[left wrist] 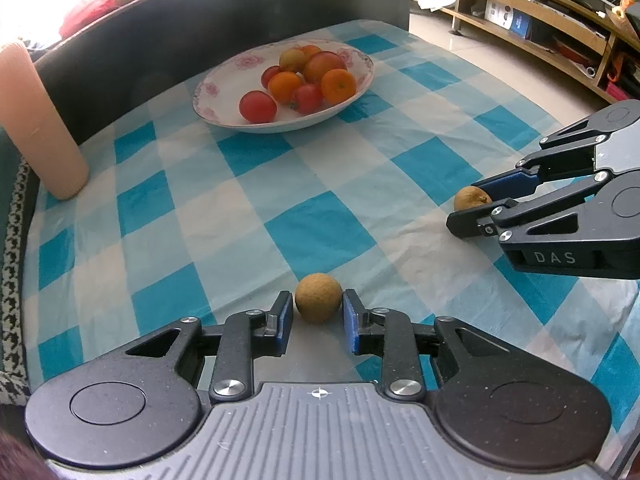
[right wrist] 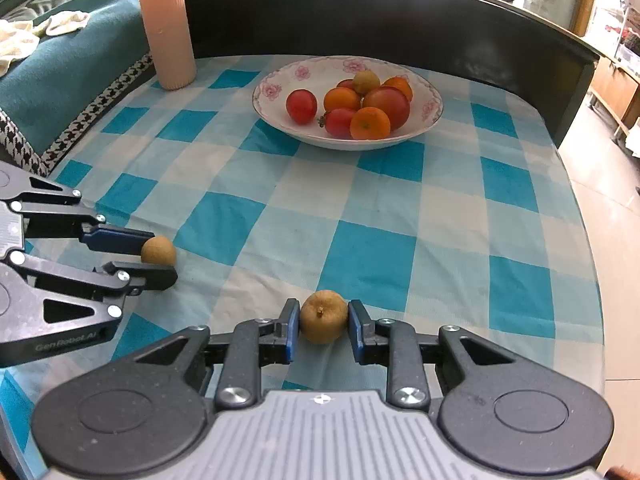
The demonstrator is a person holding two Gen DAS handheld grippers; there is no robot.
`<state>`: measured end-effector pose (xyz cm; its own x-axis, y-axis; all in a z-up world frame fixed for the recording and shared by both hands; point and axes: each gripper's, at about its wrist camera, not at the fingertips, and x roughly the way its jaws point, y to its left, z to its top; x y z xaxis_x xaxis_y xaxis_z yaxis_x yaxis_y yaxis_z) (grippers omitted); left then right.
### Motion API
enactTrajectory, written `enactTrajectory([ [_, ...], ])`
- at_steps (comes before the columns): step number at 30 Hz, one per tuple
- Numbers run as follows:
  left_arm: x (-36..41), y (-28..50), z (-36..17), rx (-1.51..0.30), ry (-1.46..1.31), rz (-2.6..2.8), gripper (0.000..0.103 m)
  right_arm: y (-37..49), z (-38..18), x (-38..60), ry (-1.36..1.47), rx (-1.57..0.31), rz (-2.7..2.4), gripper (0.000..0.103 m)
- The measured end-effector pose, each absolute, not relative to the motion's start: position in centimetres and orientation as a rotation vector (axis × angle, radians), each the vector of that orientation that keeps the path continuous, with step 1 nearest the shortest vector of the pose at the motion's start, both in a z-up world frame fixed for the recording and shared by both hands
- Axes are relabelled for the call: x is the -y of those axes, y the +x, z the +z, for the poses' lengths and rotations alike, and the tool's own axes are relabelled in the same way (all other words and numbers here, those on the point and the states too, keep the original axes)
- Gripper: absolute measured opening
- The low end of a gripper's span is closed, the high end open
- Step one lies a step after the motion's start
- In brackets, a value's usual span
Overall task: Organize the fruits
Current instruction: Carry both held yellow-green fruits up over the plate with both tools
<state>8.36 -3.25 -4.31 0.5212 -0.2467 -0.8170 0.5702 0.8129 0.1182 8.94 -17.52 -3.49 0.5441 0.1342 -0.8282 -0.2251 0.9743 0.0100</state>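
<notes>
The left gripper pinches a round, rough brown fruit on the checked tablecloth. The right gripper clamps a second brown fruit; only its own view shows the stem. Beyond stands a bowl of red and orange fruit.

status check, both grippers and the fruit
Left gripper shut on a brown longan. Right gripper shut on a second longan. Both fruits low at the checked cloth. Path to fruit bowl clear.
</notes>
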Motion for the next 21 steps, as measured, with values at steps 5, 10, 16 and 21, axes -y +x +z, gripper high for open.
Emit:
enactTrajectory([
  [5,3.4,8.4,-4.2,-0.897,0.405,-0.485,0.042,8.8,-3.4,17.6,-0.101,-0.976,0.212,0.041],
  [10,3.3,8.4,-4.2,-0.902,0.395,-0.470,0.042,8.7,-3.4,17.6,-0.091,-0.980,0.207,0.041],
  [16,4.2,8.4,-4.1,-0.912,0.421,-0.461,0.033,8.6,-3.2,17.3,-0.114,-0.996,0.196,0.041],
  [21,4.4,8.5,-3.9,-0.915,0.413,-0.453,0.033,8.6,-3.0,17.4,-0.108,-0.996,0.199,0.041],
])
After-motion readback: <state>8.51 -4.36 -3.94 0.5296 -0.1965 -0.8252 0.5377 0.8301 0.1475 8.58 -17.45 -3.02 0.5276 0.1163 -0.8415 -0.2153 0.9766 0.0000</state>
